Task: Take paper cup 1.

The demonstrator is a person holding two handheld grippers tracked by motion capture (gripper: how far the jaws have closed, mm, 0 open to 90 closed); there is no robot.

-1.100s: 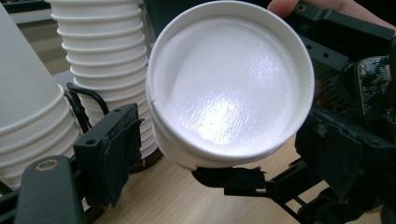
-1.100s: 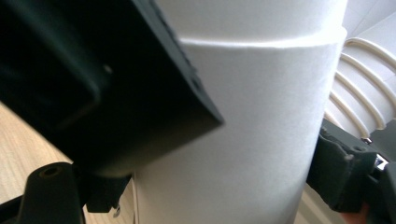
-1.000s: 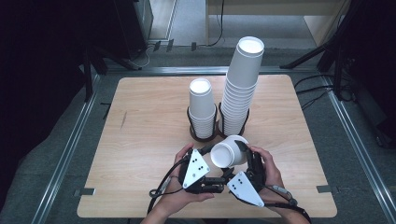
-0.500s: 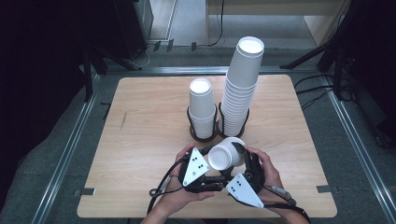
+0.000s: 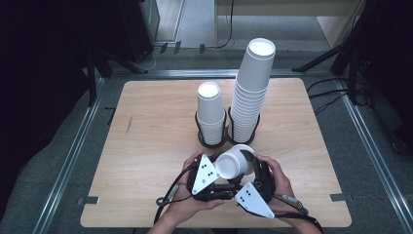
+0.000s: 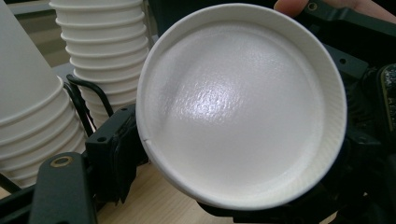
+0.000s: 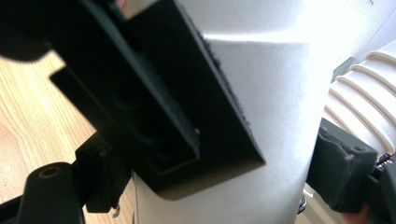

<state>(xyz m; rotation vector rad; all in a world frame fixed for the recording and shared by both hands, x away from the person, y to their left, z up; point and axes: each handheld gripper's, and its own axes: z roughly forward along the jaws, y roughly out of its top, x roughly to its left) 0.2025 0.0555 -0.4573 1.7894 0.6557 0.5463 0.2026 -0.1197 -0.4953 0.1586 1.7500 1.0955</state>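
Both hands are low at the near edge of the wooden table (image 5: pixel 146 146), and a single white paper cup (image 5: pixel 234 162) hangs between the two tools, just in front of the two cup stacks. The right gripper (image 5: pixel 251 168) is clamped on the cup's wall, one black jaw flat against the side, the other across from it. The cup lies tipped over, long axis roughly level, its flat base facing the left gripper (image 5: pixel 219 170). That one's jaws have just been closing in, sitting at either side of the cup's base rim; whether they press on it, I can't tell.
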